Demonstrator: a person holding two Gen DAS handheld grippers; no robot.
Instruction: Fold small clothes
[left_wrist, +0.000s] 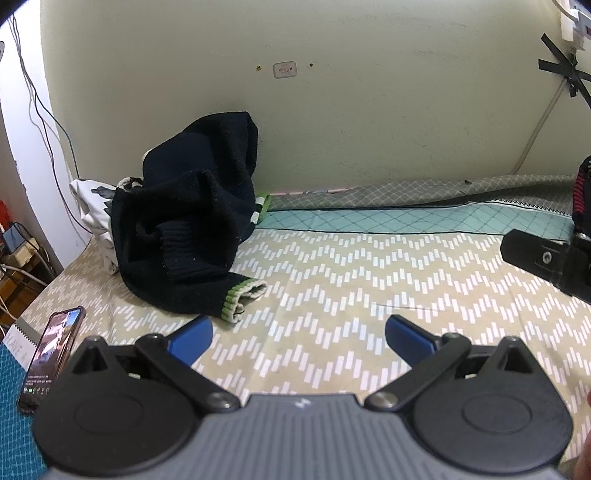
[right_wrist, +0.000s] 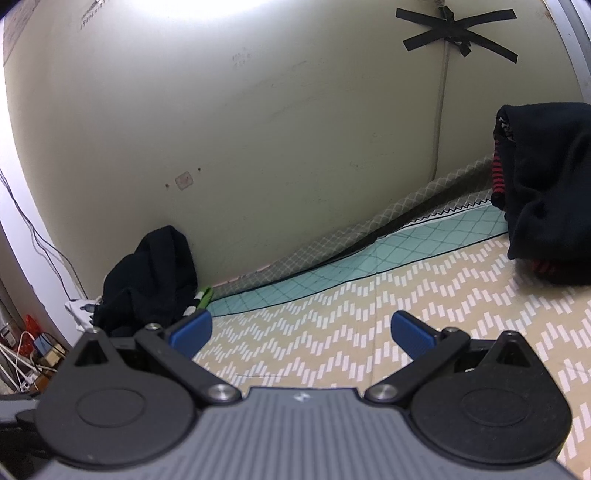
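A crumpled black knit sweater (left_wrist: 188, 225) with green and white cuffs lies heaped at the back left of the bed, against the wall; the right wrist view shows it far left (right_wrist: 147, 273). My left gripper (left_wrist: 298, 338) is open over the patterned sheet, just right of the sweater's cuff (left_wrist: 242, 299), holding nothing. My right gripper (right_wrist: 301, 330) is also open over bare sheet, empty. A second dark garment with red stripes (right_wrist: 546, 192) sits piled at the far right. Part of the right gripper's body (left_wrist: 546, 262) shows at the right edge of the left wrist view.
A white printed cloth (left_wrist: 94, 206) lies behind the sweater. A phone (left_wrist: 51, 362) rests at the bed's left edge, beside a blue mat (left_wrist: 14, 406). The wall (left_wrist: 332, 110) borders the bed at the back. A teal diamond-pattern blanket (left_wrist: 369, 219) runs along the wall.
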